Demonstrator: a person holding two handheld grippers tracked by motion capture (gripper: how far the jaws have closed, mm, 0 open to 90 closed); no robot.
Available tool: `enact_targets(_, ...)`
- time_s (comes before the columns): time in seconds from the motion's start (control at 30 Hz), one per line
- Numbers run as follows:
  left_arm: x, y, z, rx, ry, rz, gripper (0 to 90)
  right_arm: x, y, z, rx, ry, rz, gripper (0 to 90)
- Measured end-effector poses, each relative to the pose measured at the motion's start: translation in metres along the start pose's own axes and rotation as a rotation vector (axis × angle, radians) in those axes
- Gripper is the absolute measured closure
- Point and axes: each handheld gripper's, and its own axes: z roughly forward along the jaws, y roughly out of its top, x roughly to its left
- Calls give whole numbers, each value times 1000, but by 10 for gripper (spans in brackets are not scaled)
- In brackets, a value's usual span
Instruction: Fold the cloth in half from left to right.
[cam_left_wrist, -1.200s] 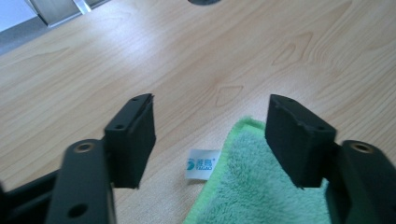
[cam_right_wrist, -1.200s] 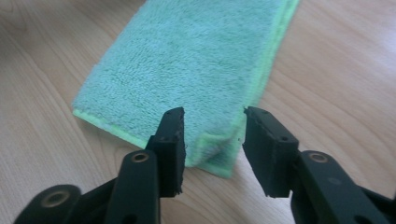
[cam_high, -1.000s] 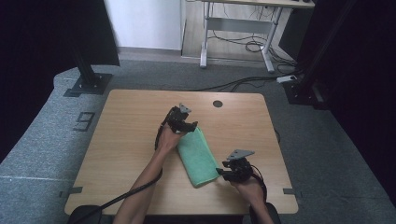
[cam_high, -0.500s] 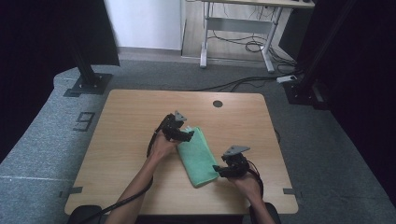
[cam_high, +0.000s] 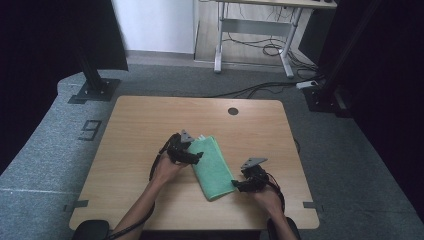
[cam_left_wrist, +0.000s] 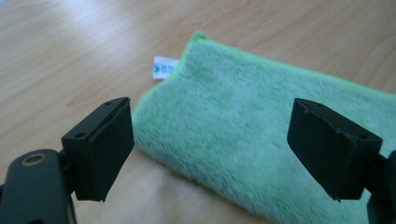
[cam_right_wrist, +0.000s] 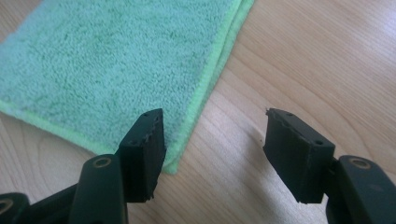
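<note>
Green towel (cam_high: 210, 166), folded into a long narrow pad, lies flat on my wooden counter (cam_high: 140, 125), running at a slant between my two grippers. In the high view my left gripper (cam_high: 196, 156) sits at the towel's upper left edge, and my right gripper (cam_high: 236, 185) sits at its lower right corner.

Through the left gripper view I see the left gripper (cam_left_wrist: 210, 154) with its fingers (cam_left_wrist: 100, 147) set wide apart. Its jaws have just been opening, and the gap between them is free of any cloth. The towel (cam_left_wrist: 261, 135) spreads out just beyond and below the fingertips, its near edge passing under the gap. A small white label (cam_left_wrist: 165, 67) pokes out from the towel's far corner, off past the left-hand finger.

Through the right gripper view the right gripper (cam_right_wrist: 212, 154) also has its fingers (cam_right_wrist: 142, 156) apart, and its jaws have just been opening too. Nothing is clamped: bare counter (cam_right_wrist: 327, 70) shows in the gap. The towel (cam_right_wrist: 107, 60) lies ahead and to the left-hand side of the fingers, and its bright green hemmed corner reaches down just beside the left-hand finger, whose tip overlaps the hem from where I look. I cannot tell whether that finger touches the cloth.
</note>
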Motion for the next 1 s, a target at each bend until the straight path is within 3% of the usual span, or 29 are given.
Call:
enact_targets(0.1,-7,-9,-2,15,6,11,146,-1,-1,0,9,-6,-12,370)
enact_targets(0.33,-17,-28,0,39,-11,-13,145,-4,-5,3,-6,-2,-13,345)
enact_targets(0.5,-20,-36,8,77,13,-3,145,-6,-9,4,-28,12,7,342)
enact_targets(0.7,-15,-39,8,81,13,-36,140,0,-9,4,-31,19,6,353)
enact_targets(1.0,2,-47,3,83,3,-85,138,22,-1,11,-32,63,-55,353)
